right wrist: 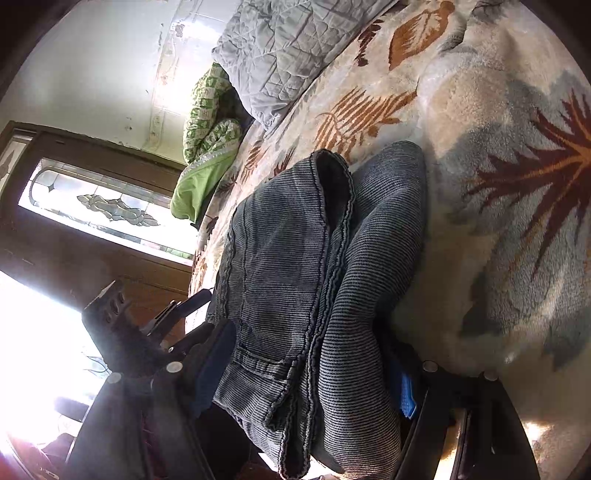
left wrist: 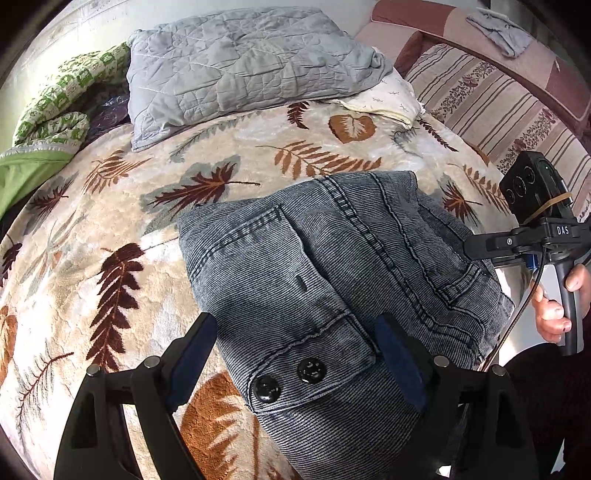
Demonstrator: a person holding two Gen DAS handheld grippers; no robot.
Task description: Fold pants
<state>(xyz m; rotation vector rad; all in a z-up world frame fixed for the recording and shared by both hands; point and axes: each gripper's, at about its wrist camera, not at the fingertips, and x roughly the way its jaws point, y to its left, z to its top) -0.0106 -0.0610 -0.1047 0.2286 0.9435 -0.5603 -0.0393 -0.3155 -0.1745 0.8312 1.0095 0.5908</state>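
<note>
Grey-blue corduroy pants (left wrist: pixel 332 266) lie folded into a thick stack on a leaf-patterned blanket (left wrist: pixel 110 221). The waistband with two black buttons (left wrist: pixel 291 376) faces me. My left gripper (left wrist: pixel 297 354) hovers open over that waistband. Its left finger is over the blanket and its right finger over the fabric. My right gripper (right wrist: pixel 310 373) is rolled on its side at the stack's right edge, with one finger on top and the blue-padded finger (right wrist: pixel 404 398) underneath. The folded pants (right wrist: pixel 295 277) fill its jaws. A hand (left wrist: pixel 554 314) holds its handle.
A grey quilted pillow (left wrist: pixel 243 62) and a green patterned cloth (left wrist: pixel 62 107) lie at the far side of the bed. A striped sofa back (left wrist: pixel 491 103) with a small grey folded cloth (left wrist: pixel 498 29) stands on the right. A glazed wooden door (right wrist: pixel 99 206) is beyond the bed.
</note>
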